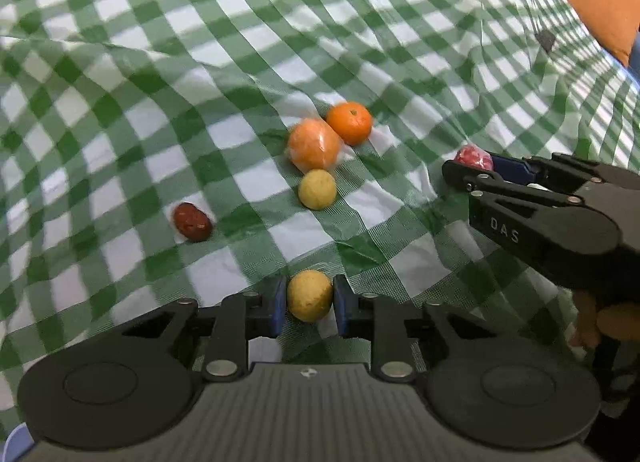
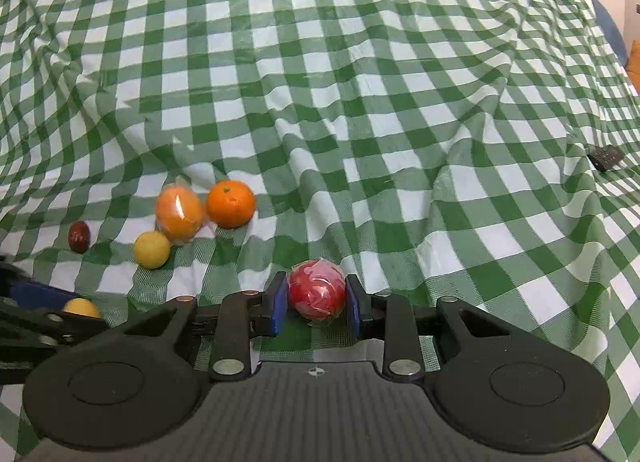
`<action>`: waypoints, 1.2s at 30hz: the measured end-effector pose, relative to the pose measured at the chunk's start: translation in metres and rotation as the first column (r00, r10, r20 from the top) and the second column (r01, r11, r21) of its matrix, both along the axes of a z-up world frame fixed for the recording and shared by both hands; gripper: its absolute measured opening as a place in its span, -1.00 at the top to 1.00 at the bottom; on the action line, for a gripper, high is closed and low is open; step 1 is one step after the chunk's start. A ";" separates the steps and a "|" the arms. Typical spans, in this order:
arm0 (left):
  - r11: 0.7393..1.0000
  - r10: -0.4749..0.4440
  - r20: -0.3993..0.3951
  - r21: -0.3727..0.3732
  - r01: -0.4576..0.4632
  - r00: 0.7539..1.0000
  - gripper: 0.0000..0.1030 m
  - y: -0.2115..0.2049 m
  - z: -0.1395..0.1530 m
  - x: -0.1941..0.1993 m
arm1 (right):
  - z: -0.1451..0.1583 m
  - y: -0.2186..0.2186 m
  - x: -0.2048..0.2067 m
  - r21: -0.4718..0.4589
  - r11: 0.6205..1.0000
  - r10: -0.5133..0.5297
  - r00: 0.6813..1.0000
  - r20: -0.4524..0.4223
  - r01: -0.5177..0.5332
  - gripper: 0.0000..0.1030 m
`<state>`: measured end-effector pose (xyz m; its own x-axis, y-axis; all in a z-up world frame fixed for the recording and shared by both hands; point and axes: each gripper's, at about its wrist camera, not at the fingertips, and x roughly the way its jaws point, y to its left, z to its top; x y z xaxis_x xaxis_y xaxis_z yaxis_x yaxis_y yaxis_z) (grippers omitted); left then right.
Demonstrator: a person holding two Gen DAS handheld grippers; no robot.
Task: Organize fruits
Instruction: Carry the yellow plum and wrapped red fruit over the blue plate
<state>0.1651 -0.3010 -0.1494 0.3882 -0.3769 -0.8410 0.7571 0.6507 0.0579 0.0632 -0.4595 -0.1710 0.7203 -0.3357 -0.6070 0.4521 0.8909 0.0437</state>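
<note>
Green and white checked cloth (image 2: 360, 102), wrinkly all over. Left tongs (image 1: 310, 302) pinching a yellow fruit (image 1: 309, 300), right tongs (image 2: 316, 296) pinching a wrapped red fruit (image 2: 317, 289), likely for sorting. Ahead of left tongs: another yellow one (image 1: 317, 189), two oranges (image 1: 332, 132) touching, maybe grouped by color. Dark red fruit (image 1: 191, 221) off left, alone.

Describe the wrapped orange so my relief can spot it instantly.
On the green checked cloth, find the loose cluster of fruit ahead of the left claw. The wrapped orange sits between the bare orange and a yellow fruit. Only it has glossy, crinkled clear film over it.
</note>
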 end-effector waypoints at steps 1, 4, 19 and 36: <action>1.000 0.014 0.011 -0.005 -0.014 1.000 0.48 0.007 0.008 -0.004 | 0.003 0.002 -0.002 -0.008 1.000 -0.007 1.000 0.007 0.007 0.39; 0.997 0.078 0.039 -0.025 -0.077 0.996 0.48 0.037 0.038 -0.018 | 0.019 0.009 -0.009 -0.047 0.999 -0.015 1.000 0.027 0.016 0.39; 0.922 0.382 0.052 -0.096 -0.376 0.923 0.48 0.232 0.145 -0.144 | 0.134 0.173 -0.116 0.134 0.892 0.424 0.901 0.086 -0.433 0.39; 0.850 0.499 0.076 -0.235 -0.471 0.863 0.48 0.321 0.173 -0.217 | 0.184 0.280 -0.179 0.039 0.774 0.628 0.774 0.080 -0.632 0.39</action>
